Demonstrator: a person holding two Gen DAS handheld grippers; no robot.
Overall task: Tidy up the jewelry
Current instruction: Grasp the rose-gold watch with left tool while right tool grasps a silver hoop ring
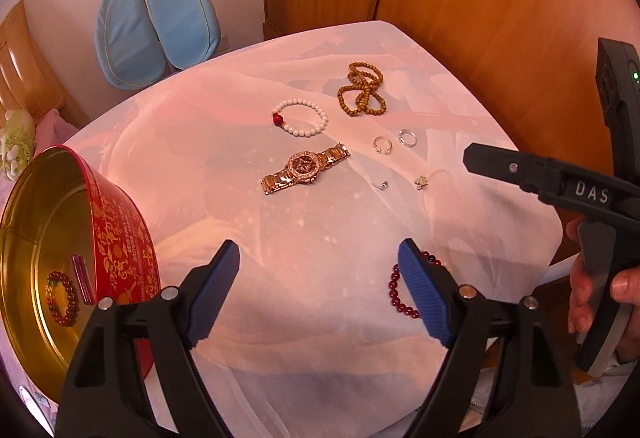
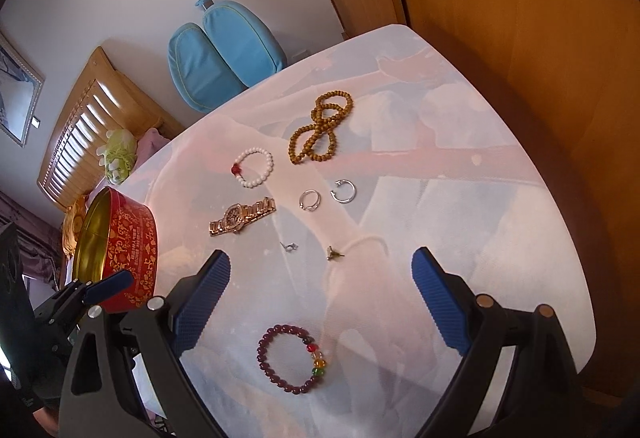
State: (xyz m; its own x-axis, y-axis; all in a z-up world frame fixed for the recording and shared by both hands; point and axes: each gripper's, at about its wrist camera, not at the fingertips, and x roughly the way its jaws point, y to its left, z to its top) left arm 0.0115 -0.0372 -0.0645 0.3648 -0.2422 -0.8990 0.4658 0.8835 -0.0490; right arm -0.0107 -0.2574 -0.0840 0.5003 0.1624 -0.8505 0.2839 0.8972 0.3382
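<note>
**Dark red bracelet next, both grippers empty**

Right gripper (image 2: pixel 320 302) is spread wide, nothing between the pads. The dark red bead bracelet (image 2: pixel 295 358) lies flat on the cloth just below its fingertips, centred between them. Left gripper (image 1: pixel 320 294) is also spread and empty, with the red tin (image 1: pixel 120 238) tilted at its left. Suggest dropping straight down and pinching across one side of the loop: the beads are round and glossy, and the sheer white cloth (image 2: pixel 460 217) is wrinkled and could snag.

Ribbed blue pads (image 1: pixel 424 298) are carried on black plastic gripper arms (image 2: pixel 516 366) pinned with silver rivets; "DAS" (image 1: pixel 591 193) is printed in white.
</note>
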